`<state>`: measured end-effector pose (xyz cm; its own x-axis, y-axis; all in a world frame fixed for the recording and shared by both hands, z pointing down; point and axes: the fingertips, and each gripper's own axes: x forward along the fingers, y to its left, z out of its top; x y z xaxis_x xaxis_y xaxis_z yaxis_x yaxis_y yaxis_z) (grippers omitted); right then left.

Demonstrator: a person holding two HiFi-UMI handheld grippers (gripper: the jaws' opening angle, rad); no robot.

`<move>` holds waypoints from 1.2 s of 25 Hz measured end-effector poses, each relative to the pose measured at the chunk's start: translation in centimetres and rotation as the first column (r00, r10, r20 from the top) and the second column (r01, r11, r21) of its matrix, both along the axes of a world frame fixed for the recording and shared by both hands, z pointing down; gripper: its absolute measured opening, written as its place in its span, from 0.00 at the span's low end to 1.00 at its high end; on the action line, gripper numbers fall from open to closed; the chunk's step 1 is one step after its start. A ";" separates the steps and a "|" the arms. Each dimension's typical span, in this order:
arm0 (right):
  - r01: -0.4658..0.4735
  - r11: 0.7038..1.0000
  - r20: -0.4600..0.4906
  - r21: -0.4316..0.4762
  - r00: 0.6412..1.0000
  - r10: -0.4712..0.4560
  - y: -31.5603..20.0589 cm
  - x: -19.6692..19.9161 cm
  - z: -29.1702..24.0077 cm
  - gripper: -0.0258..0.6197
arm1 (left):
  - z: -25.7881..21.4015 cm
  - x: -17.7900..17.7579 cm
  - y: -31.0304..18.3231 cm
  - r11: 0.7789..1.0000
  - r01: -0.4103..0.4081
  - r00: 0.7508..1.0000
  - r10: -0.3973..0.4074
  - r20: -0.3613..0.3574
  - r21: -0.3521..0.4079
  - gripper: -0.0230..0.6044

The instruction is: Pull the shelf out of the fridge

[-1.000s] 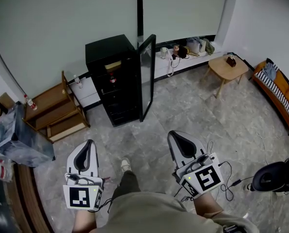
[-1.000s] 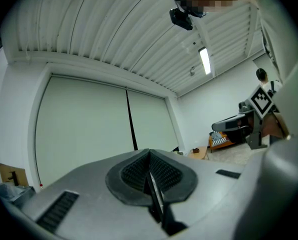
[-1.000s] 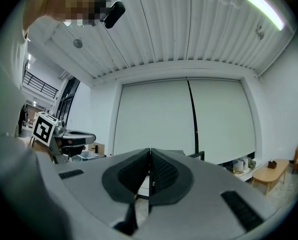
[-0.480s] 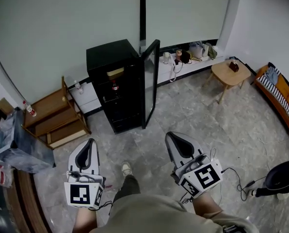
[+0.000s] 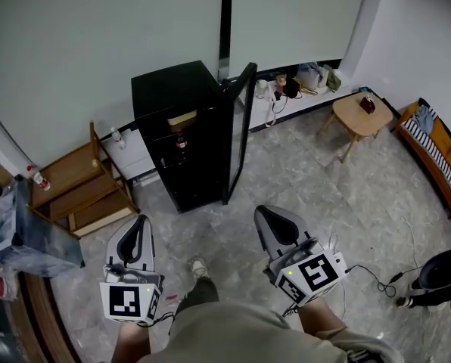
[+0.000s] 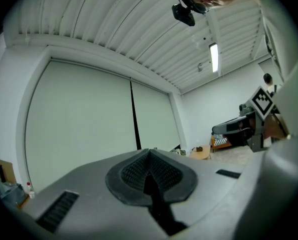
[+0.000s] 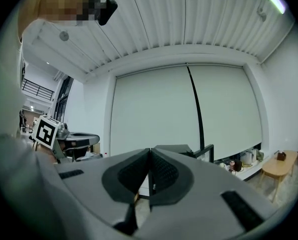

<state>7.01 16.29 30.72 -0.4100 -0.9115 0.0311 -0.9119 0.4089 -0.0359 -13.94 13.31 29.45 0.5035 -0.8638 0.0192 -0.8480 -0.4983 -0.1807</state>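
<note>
A tall black fridge (image 5: 181,131) stands against the far wall, its glass door (image 5: 239,131) swung open to the right. Inside I see dark shelves (image 5: 178,151), a red-capped bottle (image 5: 180,140) and a tan item near the top. My left gripper (image 5: 138,237) is held low at the left, well short of the fridge, jaws shut with nothing between them. My right gripper (image 5: 275,221) is at the lower right, also shut and empty. In the right gripper view the fridge (image 7: 176,149) peeks over the closed jaws (image 7: 149,156). The left gripper (image 6: 149,156) points up at the wall and ceiling.
A low wooden shelf unit (image 5: 78,184) stands left of the fridge, with a box (image 5: 25,229) beside it. A small round wooden table (image 5: 359,116) and an orange bench (image 5: 437,153) are at the right. Cables (image 5: 373,274) trail on the grey tiled floor. My foot (image 5: 199,267) shows between the grippers.
The fridge has grown slightly larger and shifted down in the head view as the person nears it. Both grippers stay shut and keep their places in the view.
</note>
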 end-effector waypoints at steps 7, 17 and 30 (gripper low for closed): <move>-0.003 1.000 -0.015 -0.028 1.000 0.003 -8.9 -2.6 0.1 0.04 | 0.3 -2.2 -8.8 1.000 -0.014 1.000 0.014 0.005 -0.026 0.05; -0.029 0.999 -0.031 -0.034 0.999 0.028 -21.6 -6.1 -0.5 0.04 | 0.3 -4.9 -21.1 0.998 -0.051 0.999 0.052 0.009 -0.045 0.05; -0.079 0.995 -0.037 -0.055 0.996 0.077 -29.9 -6.6 1.0 0.04 | 2.0 -5.5 -28.9 0.994 -0.077 0.997 0.076 -0.013 -0.075 0.05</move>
<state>0.44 -13.62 31.70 -0.3352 -0.9372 0.0963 -0.9421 0.3344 -0.0250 -19.47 -15.57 31.48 0.5687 -0.8189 0.0774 -0.8083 -0.5738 -0.1318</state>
